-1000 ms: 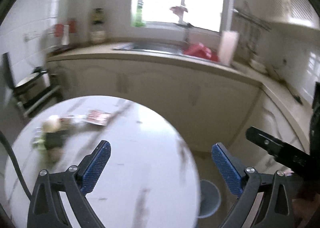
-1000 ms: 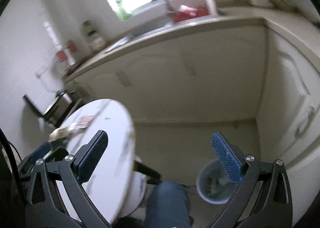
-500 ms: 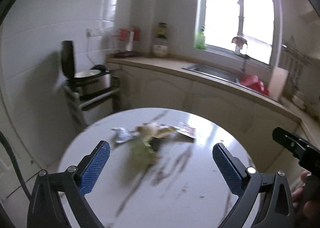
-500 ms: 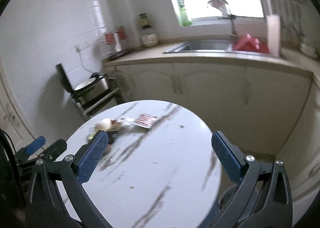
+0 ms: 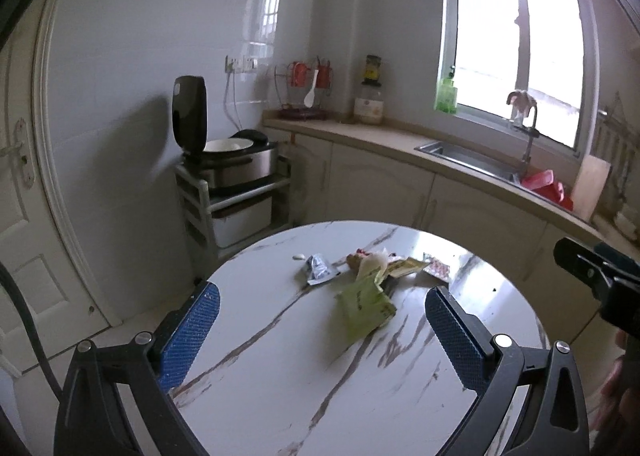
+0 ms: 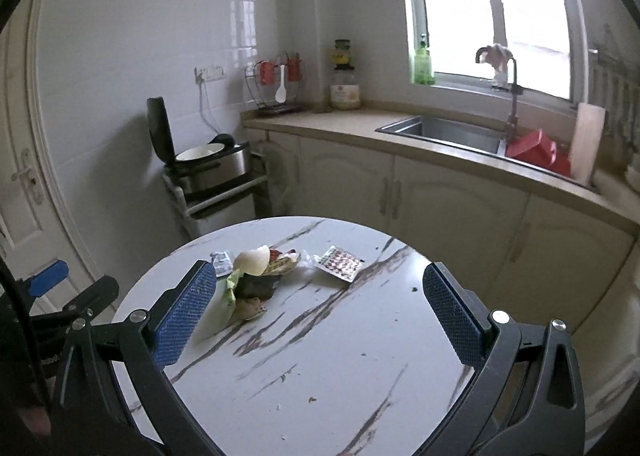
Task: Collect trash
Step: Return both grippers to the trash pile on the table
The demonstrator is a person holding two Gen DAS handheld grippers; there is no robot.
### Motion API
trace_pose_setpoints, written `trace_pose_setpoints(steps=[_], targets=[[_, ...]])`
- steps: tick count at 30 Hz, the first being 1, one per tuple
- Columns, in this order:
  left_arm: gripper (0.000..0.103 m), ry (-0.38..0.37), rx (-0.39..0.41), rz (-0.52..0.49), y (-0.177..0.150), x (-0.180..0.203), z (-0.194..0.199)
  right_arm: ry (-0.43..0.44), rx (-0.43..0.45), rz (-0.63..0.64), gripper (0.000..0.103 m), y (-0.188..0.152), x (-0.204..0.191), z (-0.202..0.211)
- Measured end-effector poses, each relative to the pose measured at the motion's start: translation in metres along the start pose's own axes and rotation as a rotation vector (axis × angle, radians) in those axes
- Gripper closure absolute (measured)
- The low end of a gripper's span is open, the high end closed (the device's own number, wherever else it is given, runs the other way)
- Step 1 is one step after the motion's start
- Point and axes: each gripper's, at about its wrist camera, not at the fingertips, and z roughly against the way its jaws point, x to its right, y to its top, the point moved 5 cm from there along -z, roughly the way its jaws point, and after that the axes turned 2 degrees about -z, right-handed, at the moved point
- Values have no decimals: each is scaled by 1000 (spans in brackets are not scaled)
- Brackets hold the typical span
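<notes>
Trash lies in a small heap on the far half of a round white marble table. The heap holds a green wrapper, a silver foil packet, a pale eggshell-like piece, a yellow sachet and a blister pack of pills. My left gripper is open above the near table, short of the heap. Open as well, my right gripper has the heap just beyond its left finger. Both hold nothing.
A rice cooker with its lid up sits on a low rack left of the table. Behind runs a counter with a sink, a red item, a cutting board and bottles. A door stands at far left.
Both views swung left from the cabinets and floor bin to face the table and trash. Both grippers stayed open.
</notes>
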Motion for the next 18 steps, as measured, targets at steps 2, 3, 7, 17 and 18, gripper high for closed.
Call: trace_pose_setpoints(steps=[2,3,7,17,18], targets=[[1,2,-14,8,-1,0,-8,-8,-20,0,0,-2,1,-9],[1,-2,-30,6,-1,3,-16,-8,-29,0,0,-3,2,-13],[1,-20,-90,-16,1,13,-51,-20,-96,-5,0,-12,12,-39],[2,-30,-243,-60,7,30,-167,-1,-253,-27,0,-42,27,-107],[2,-27,-262,-63,8,31,-181,3,-266,-31,0,-44,28,-113]])
